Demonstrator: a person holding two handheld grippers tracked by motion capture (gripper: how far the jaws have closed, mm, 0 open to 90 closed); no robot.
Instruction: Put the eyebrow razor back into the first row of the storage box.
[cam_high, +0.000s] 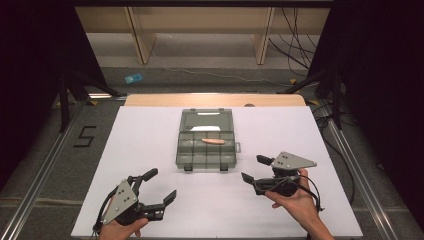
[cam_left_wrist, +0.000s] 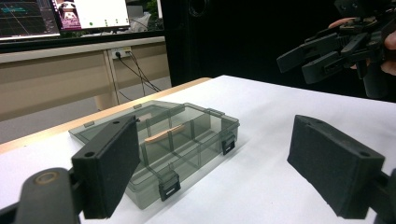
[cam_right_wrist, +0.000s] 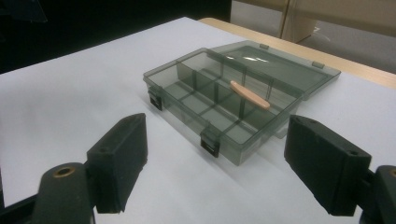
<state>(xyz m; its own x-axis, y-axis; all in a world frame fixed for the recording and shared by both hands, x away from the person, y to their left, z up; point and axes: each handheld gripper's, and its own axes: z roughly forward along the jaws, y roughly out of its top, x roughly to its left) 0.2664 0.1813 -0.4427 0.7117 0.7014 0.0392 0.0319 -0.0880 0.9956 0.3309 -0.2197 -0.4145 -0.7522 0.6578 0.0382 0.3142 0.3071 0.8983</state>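
At the left of the high view the left gripper (cam_high: 159, 186) rests low on the white table (cam_high: 145, 135), held in a hand (cam_high: 120, 229) at the near edge, its jaws spread wide and holding nothing; in its own view the two black pads stand well apart with the compartment box (cam_left_wrist: 159, 144) between and beyond them. That box (cam_high: 206, 142) sits at the middle of the table, its lid (cam_high: 206, 119) swung open and lying flat behind it, and a small peach-coloured stick (cam_high: 213, 141) lies across the dividers in the back row of compartments, slightly right of centre. Both latches (cam_high: 223, 167) hang loose at the front wall. To the right, the right gripper (cam_high: 253, 169) hovers near the box's front right corner, its jaws likewise released and empty; the right gripper view looks across the open tray with the stick (cam_right_wrist: 249, 95) plain to see. The work in hand looks like a reach into the box for the stick, and the right gripper seems the better placed for it. To do this well, it should come in from above, turn so the pads close across the stick's narrow width rather than along its length, and keep the fingertips clear of the thin divider walls, which could snag a pad or tip the light box. The left gripper could steady the box's near left wall, since a shallow plastic case will probably slide on the smooth table.
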